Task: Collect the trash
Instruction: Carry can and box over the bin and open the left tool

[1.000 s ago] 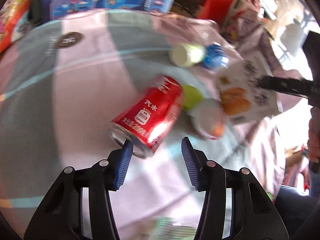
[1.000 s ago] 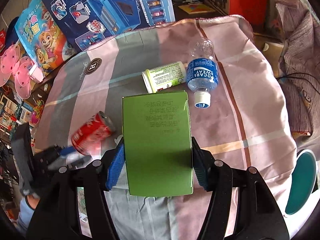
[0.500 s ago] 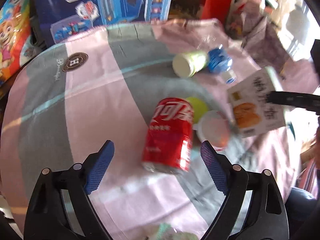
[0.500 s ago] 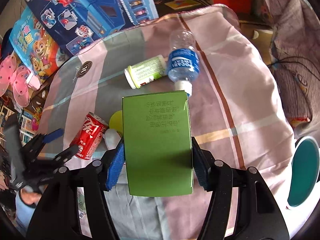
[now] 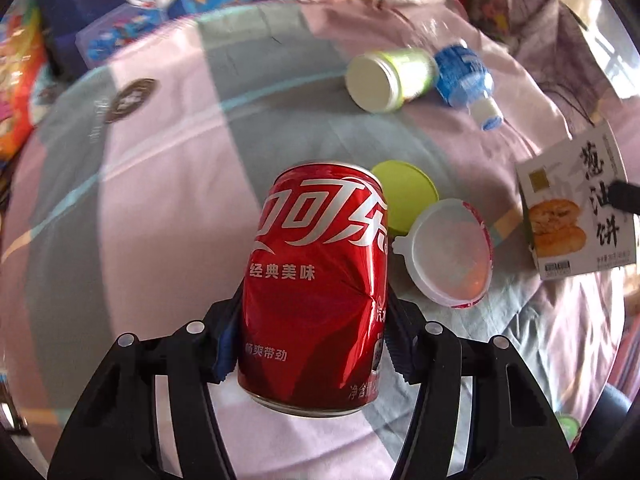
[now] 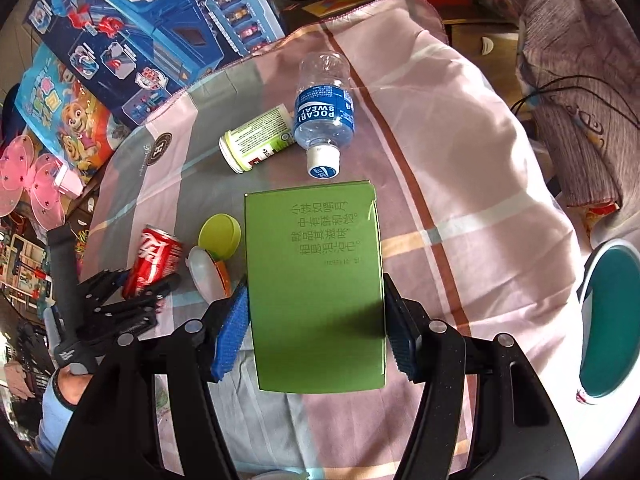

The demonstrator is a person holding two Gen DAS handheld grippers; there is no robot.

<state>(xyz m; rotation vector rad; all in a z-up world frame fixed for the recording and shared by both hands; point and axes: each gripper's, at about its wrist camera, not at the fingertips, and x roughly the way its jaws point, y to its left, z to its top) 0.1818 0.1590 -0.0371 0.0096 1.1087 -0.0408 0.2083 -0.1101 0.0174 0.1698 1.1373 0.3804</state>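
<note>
1. Your left tongs [image 5: 312, 344] were closing on the red can [image 5: 320, 280] – its dented sides sat between the pads, touching both.
2. Your right tongs [image 6: 316, 332] gripped the green box [image 6: 316, 280] by its long edges.
3. On the striped cloth [image 6: 440, 128], a yellow lid [image 5: 412, 196] and a clear cup [image 5: 448, 252] lay just beside the can at two o'clock.
4. A white jar [image 6: 256, 144] and a water bottle [image 6: 324, 112] lay touching at twelve o'clock – well beyond the box.

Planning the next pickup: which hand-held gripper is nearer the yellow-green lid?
Left. The left hand-held gripper, closing on the can, sits beside the lid; the right, holding the green box, is farther.
</note>
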